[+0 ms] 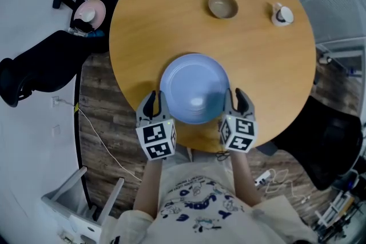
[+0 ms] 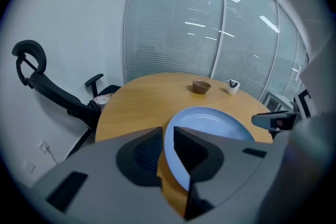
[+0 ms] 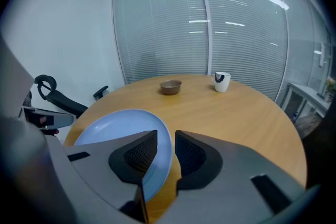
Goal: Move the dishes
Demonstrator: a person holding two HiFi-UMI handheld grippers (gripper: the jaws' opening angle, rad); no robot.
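Head view: the blue plate (image 1: 194,88) lies on the counter (image 1: 171,14) near its close edge, between the 2 grippers. Left gripper view: the left gripper (image 2: 168,132) has its jaws clenched on the left rim. Right gripper view: the right gripper (image 3: 165,136) straddles the right rim (jaws released, not pressing).

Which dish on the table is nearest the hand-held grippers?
The blue plate, between the left hand-held gripper and right hand-held gripper; the brown bowl and white mug sit far across the table.
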